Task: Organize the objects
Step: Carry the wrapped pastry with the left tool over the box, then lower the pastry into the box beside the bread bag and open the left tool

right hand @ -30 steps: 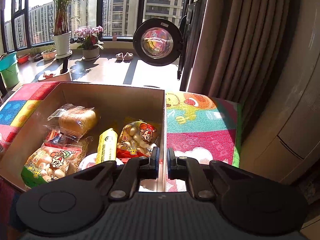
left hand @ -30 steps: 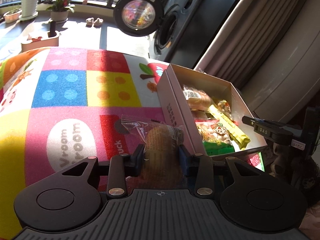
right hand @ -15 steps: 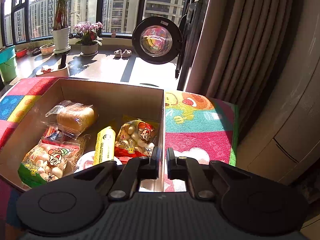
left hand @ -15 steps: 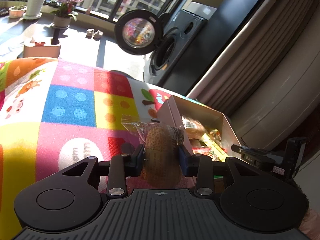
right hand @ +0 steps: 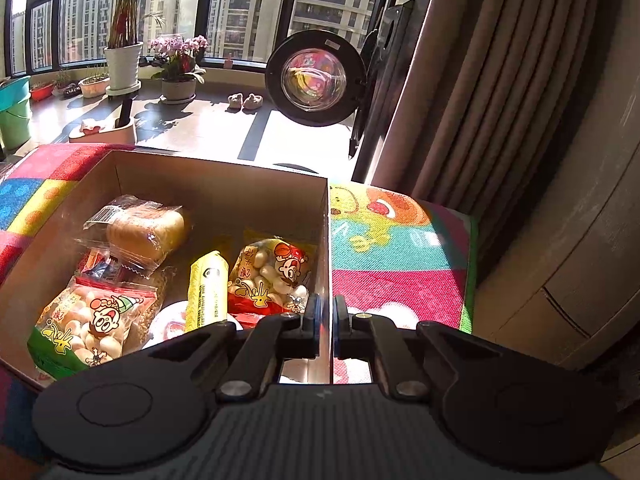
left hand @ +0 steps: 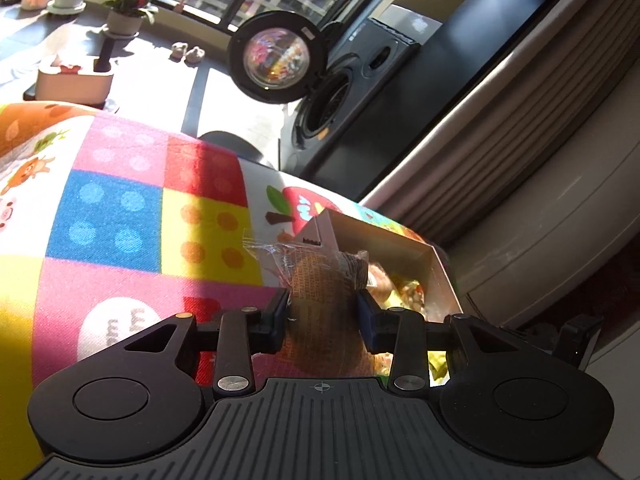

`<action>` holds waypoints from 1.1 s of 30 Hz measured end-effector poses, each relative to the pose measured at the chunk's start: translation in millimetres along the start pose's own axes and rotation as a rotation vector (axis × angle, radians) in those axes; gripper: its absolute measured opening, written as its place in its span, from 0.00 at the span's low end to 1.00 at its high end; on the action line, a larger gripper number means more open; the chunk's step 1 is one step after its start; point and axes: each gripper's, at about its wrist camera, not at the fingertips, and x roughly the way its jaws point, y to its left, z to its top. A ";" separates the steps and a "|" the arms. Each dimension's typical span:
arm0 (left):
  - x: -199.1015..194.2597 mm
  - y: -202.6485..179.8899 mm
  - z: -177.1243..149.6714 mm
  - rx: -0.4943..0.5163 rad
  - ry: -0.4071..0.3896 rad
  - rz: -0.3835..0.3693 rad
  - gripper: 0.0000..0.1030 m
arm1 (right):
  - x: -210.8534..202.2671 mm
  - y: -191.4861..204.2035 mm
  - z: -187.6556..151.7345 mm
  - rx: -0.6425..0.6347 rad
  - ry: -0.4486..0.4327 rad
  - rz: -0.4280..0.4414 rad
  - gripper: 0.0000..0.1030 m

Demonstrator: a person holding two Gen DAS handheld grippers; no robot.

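Strong sunlight comes through tall dark-framed windows, and behind them stand high apartment buildings. On the pale floor are a palm in a white pot, a pot of pink flowers, a green bucket and small slippers. A dark washing machine stands with its round door open (the glass reflects colours). A beige pleated curtain hangs at the right. A colourful play mat covers the near surface.

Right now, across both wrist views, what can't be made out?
- Left wrist view: most of the box interior, hidden behind the wrapped bun held in the left claw.
- Right wrist view: the box's near edge, covered by the right claw, which is clamped on its wall.
- Right wrist view: the red packet, mostly buried under other snacks.
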 end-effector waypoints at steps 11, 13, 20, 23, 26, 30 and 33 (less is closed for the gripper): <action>139.2 -96.6 9.8 0.018 0.094 -0.004 0.39 | 7.5 -11.3 -5.8 0.036 -0.003 0.052 0.05; 155.7 -103.5 6.4 0.016 0.108 0.017 0.39 | 9.3 -14.4 -8.5 0.051 0.004 0.071 0.05; 176.3 -109.0 -3.3 0.022 0.140 0.093 0.40 | 13.0 -17.7 -16.7 0.073 0.013 0.102 0.06; 173.8 -110.3 -3.8 0.029 0.139 0.107 0.40 | 12.4 -18.1 -18.5 0.080 0.014 0.105 0.06; 172.8 -111.8 -4.1 0.040 0.141 0.112 0.40 | 10.8 -17.4 -18.7 0.082 0.013 0.104 0.06; 172.5 -112.7 -4.0 0.050 0.144 0.112 0.41 | 9.8 -16.7 -18.2 0.080 0.014 0.100 0.06; 168.4 -114.7 -5.0 0.066 0.135 0.126 0.41 | 9.1 -16.6 -18.2 0.081 0.015 0.099 0.06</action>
